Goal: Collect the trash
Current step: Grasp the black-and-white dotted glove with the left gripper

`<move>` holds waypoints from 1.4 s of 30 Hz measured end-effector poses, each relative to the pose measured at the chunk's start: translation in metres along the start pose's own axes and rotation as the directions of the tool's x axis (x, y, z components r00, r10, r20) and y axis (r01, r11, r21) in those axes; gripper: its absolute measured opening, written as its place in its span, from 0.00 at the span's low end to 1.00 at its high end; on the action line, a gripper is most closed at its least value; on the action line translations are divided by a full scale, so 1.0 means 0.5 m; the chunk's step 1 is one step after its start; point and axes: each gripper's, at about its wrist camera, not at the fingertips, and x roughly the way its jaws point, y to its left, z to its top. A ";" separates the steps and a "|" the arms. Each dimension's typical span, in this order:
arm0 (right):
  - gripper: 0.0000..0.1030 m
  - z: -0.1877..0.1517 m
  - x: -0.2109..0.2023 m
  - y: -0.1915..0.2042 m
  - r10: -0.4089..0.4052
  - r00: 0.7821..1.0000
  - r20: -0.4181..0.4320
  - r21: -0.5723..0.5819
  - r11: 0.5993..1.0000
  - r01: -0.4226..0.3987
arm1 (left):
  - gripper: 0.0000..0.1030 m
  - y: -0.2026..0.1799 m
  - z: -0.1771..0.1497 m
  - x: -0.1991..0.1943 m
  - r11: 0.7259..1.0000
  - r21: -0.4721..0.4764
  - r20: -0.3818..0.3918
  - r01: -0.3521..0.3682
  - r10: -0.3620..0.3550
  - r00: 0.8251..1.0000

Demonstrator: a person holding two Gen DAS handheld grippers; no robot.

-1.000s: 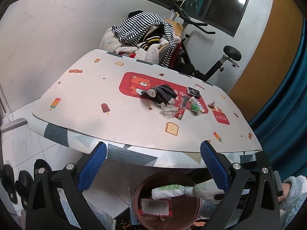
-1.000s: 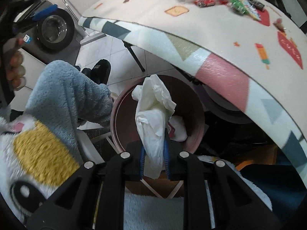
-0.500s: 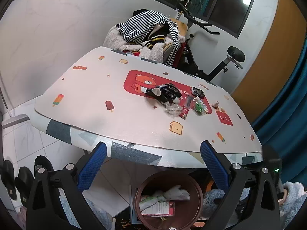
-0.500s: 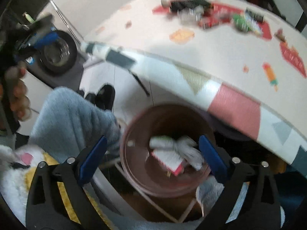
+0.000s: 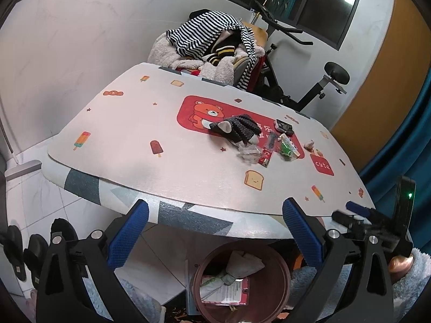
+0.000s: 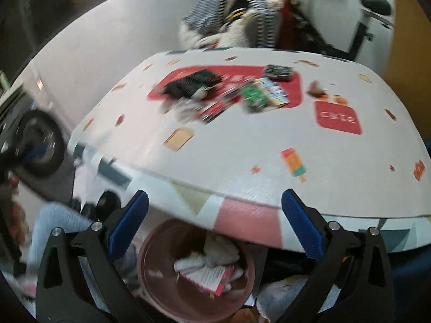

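I'm between pickups: the white wad lies in the bin under the table edge, on top of a red-edged card, so that drop looks done and the next piece has to come off the table.

My right gripper has its jaws spread as wide as they go, with nothing between them; they have just been opening. That view is blurred, but it points over the bin and across the table top toward the litter. My left gripper also stands wide apart and empty, aimed the same way, with the bin low between its fingers.

What is left to collect sits well apart from both sets of jaws, out on the red bear print: a clear crumpled wrapper, a small red packet just beside it, a green packet, a dark packet farther back and a small scrap to the right. A dotted black glove lies against the heap; I judge it no trash.

Next I'd carry the right jaws over the table edge, drop onto the nearest wrapper and pinch it low. It's thin and flat, so it may slip.
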 end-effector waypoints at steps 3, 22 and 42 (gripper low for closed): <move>0.94 0.013 0.003 -0.019 -0.038 0.999 0.025 0.023 0.999 0.037 | 0.94 0.006 0.005 0.013 1.000 -0.012 -0.002 -0.004 0.004 1.000; 0.94 0.076 0.063 -0.090 -0.010 1.000 -0.002 0.101 0.995 0.010 | 0.75 0.025 0.173 0.265 0.936 -0.306 -0.108 0.175 -0.216 0.970; 0.94 0.093 0.086 -0.135 0.047 0.999 0.017 0.136 0.989 -0.048 | 0.05 0.015 0.243 0.458 0.864 -0.454 -0.135 0.217 -0.308 0.942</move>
